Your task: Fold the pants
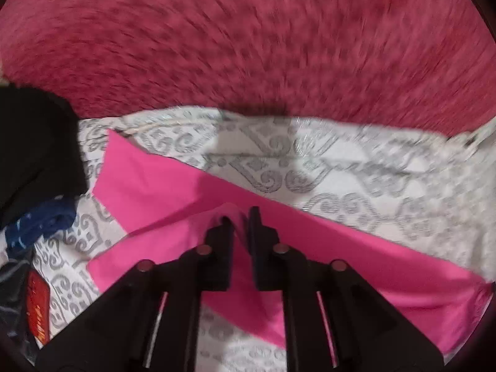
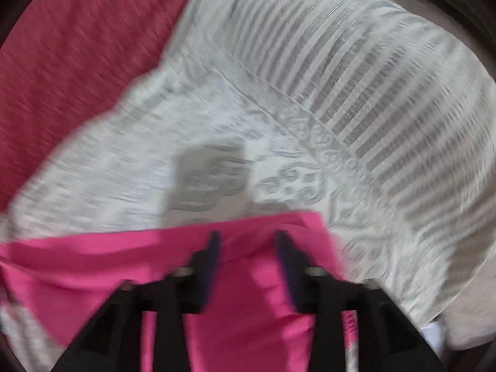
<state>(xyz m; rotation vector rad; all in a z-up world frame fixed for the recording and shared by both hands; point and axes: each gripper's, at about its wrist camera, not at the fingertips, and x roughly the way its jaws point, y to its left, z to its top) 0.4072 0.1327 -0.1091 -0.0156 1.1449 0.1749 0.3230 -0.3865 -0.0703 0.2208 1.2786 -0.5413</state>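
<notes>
White scroll-patterned mattress [image 1: 341, 161] (beside red carpet [image 1: 248, 37]) bears pink pants [image 1: 148, 173] and dark clothes [image 1: 34, 152].

A: Where is the left hand-held gripper [image 1: 240, 217]?
B: Low and centred in its own wrist view, pointing forward. Its two black fingers [image 1: 220, 248] stand nearly together, pinching a fold of pink pants [image 1: 148, 176].

A: And the right hand-held gripper [image 2: 246, 238]?
B: Also centred, fingers [image 2: 206, 266] set wider apart (this view is blurred), with pink cloth lying between them; whether they clamp it is unclear.
</notes>
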